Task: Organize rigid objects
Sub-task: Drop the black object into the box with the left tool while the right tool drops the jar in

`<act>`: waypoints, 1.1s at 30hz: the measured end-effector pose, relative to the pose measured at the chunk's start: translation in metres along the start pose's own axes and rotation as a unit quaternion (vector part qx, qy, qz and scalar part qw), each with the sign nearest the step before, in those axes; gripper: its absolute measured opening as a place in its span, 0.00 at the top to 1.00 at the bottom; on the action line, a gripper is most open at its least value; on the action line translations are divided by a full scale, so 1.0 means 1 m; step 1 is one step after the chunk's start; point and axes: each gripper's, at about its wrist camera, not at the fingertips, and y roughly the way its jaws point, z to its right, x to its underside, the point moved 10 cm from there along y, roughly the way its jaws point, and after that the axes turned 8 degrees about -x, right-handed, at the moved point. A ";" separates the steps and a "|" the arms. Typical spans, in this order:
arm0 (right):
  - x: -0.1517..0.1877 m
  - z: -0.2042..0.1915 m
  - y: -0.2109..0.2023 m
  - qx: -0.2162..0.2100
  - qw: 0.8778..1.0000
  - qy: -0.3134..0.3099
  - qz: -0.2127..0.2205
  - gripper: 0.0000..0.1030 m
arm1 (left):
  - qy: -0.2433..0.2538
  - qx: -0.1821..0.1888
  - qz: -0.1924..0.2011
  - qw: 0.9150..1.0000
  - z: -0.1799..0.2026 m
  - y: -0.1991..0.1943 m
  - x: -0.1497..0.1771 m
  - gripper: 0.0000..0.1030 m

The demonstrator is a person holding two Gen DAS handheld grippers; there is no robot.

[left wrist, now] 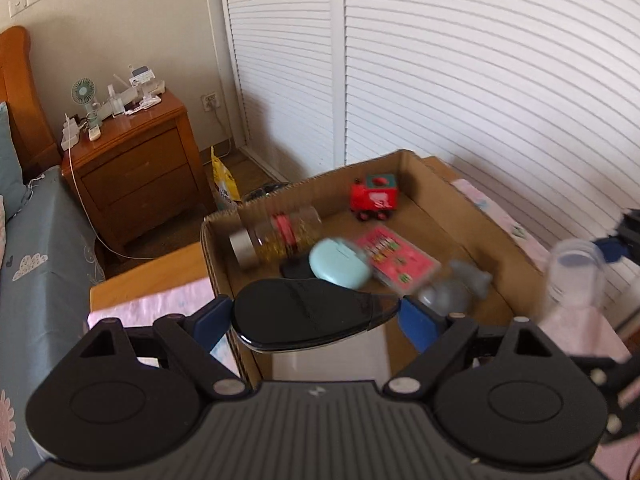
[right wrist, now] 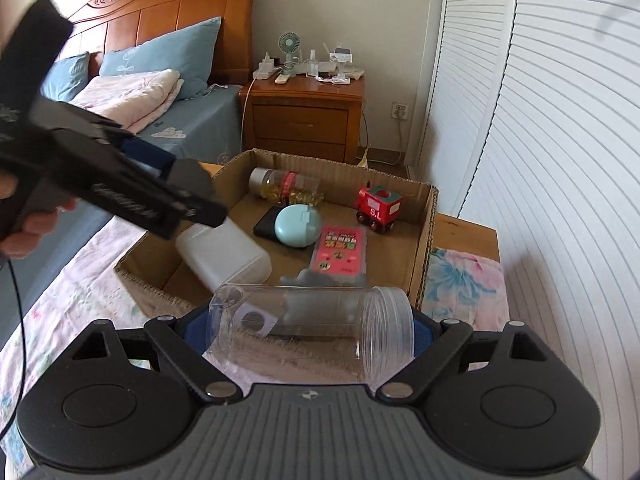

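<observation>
Cardboard box [right wrist: 424, 240] is sitting on a table w/ pink cloth, beside the bed [right wrist: 192, 120]. Right gripper [right wrist: 312, 328] is clamping a clear jar [right wrist: 312, 320] sideways, just in front of the box's near edge. Left gripper [left wrist: 316, 316] is gripping a black oval device [left wrist: 308, 316] over the box's near-left corner. Inside the box: white container [right wrist: 224, 256], gold-filled bottle [left wrist: 276, 240], red toy train [left wrist: 374, 198], pink card pack [left wrist: 396, 258], mint case [left wrist: 340, 264], grey figure [left wrist: 456, 288].
</observation>
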 end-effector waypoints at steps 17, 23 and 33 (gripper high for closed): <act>-0.026 0.031 0.041 0.014 0.999 0.028 -0.022 0.09 | -0.044 -0.005 0.013 0.999 -0.021 0.039 -0.008 0.06; -0.042 0.036 0.057 0.018 0.999 0.033 -0.027 0.09 | -0.067 -0.007 0.039 0.997 -0.035 0.014 0.005 0.03; -0.072 0.047 0.093 0.034 0.996 0.062 -0.048 0.09 | -0.077 -0.006 0.091 0.993 -0.037 -0.026 0.037 0.01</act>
